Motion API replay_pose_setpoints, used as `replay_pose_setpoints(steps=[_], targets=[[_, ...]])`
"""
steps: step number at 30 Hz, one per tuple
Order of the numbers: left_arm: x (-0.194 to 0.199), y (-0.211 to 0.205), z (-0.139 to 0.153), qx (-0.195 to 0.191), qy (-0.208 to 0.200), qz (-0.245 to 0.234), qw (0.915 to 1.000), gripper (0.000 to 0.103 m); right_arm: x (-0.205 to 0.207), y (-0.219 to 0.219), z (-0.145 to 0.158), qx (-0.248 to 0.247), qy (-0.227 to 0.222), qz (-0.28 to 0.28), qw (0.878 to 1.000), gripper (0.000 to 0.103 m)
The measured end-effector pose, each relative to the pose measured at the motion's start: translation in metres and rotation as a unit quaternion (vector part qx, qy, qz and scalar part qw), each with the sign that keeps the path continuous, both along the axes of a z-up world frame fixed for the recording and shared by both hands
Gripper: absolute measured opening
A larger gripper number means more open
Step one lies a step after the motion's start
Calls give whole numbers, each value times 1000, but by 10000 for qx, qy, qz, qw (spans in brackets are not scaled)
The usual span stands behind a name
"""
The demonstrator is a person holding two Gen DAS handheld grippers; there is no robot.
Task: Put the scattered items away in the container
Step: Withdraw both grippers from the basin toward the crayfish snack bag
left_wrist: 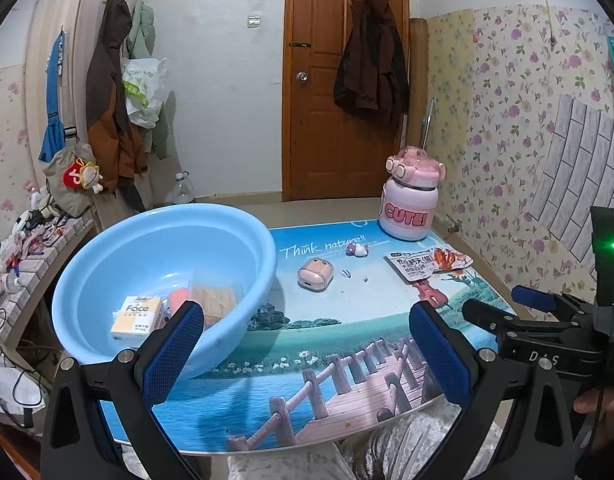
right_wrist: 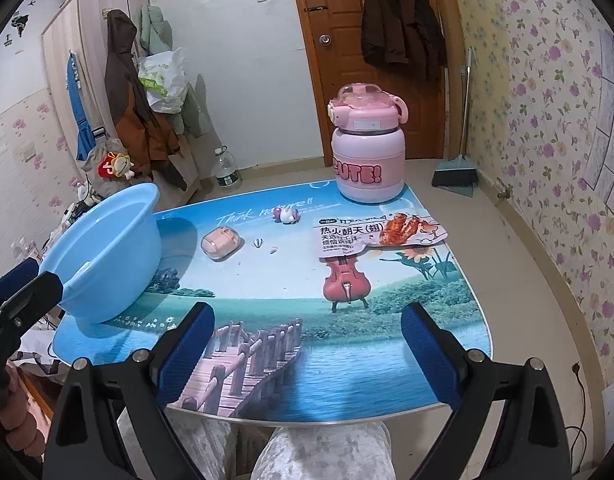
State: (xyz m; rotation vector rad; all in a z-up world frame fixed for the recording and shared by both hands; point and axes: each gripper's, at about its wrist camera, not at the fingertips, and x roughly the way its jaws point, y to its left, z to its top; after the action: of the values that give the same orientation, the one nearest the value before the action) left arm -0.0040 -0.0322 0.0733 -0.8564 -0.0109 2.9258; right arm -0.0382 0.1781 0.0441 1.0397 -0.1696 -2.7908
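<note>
Printed tabletop [right_wrist: 267,292]: blue basin [left_wrist: 107,264] at left already holds a tissue pack [left_wrist: 137,318]; snack packet [right_wrist: 377,232] and pink case [right_wrist: 221,243] lie loose. Left gripper [left_wrist: 307,350] and right gripper [right_wrist: 307,350] hover wide open, empty. Risk: flat packet may slide under the pads rather than lift.

The table [right_wrist: 387,320] print reads "Think nature!!". The pink bottle [left_wrist: 407,204] says "CUTE!". A tissue pack [left_wrist: 137,318] in the basin [left_wrist: 107,264] reads "Face". The snack packet [right_wrist: 381,232] shows "热火朝天(翅)". The right gripper [left_wrist: 543,320] body bears "DAS".
</note>
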Motion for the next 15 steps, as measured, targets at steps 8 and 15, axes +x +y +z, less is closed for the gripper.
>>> replay_pose_setpoints(steps=[8,15], targets=[[-9,7,-7,-13,-110,-78,9999,103,-8,8,-7,-20,-80,-90,9999,96],[-25,18,-13,-34,-194,-133,9997,103,-20,19,-7,54,-48,-158,9998,95]])
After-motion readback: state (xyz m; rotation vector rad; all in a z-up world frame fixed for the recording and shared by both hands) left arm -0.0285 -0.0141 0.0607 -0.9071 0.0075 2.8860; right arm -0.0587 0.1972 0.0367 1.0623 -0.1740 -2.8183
